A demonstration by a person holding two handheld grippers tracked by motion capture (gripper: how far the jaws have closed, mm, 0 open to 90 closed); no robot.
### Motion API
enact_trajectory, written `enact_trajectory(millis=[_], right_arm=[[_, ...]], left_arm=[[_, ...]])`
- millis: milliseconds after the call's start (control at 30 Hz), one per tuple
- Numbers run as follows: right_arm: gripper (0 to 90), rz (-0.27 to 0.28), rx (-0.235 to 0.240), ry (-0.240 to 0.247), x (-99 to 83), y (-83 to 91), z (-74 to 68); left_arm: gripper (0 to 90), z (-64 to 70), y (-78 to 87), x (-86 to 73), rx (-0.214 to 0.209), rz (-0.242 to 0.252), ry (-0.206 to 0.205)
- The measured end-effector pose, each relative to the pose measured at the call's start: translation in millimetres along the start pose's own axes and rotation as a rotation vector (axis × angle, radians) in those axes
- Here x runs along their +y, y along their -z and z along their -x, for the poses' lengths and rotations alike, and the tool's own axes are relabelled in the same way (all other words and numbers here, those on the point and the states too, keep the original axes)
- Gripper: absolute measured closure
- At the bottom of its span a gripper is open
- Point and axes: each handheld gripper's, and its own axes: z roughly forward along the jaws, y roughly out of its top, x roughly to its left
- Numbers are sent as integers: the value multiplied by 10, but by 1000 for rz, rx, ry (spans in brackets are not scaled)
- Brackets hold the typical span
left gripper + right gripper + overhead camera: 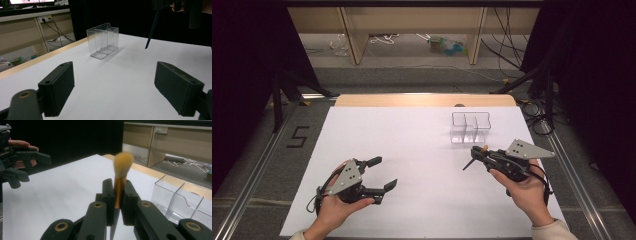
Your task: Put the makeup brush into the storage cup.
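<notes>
My right gripper is shut on a makeup brush with a copper ferrule and tan bristles. The bristles stand up above the jaws, and the dark handle slants down toward the table without touching it. A clear plastic organizer with several compartments stands just beyond the right gripper, toward the far right of the white sheet. My left gripper is held at the near left, jaws wide apart with nothing between them; the right gripper view has it at far left.
A white sheet covers the table, with a wooden strip along the far edge. Metal rails run along both sides, and a "5" mark is on the floor at left. Shelving and cables lie beyond the table.
</notes>
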Motion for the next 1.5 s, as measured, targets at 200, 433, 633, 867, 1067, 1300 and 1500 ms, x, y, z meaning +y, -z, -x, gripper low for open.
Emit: enact_trajectory(millis=[200, 433, 633, 867, 1067, 1300, 1500], right_arm=[[840, 0, -10, -8, -13, 40, 21], [840, 1, -18, -12, -31, 69, 46], [840, -7, -44, 6, -22, 111, 87], [840, -6, -54, -3, -21, 132, 114], [840, 11, -66, -13, -20, 135, 131], [840, 9, -73, -5, -8, 145, 155], [840, 36, -86, -6, 3, 134, 169]], left_arm=[[163, -2, 1, 1, 0, 0, -3], [163, -2, 4, 3, -1, 0, -5], [163, -3, 2, 2, 0, 1, -5], [163, -6, 2, 4, -2, 5, -3], [163, -14, 7, 7, -7, 11, -9], [163, -12, 12, 7, -6, 16, 0], [163, -29, 14, -1, -7, 15, 1]])
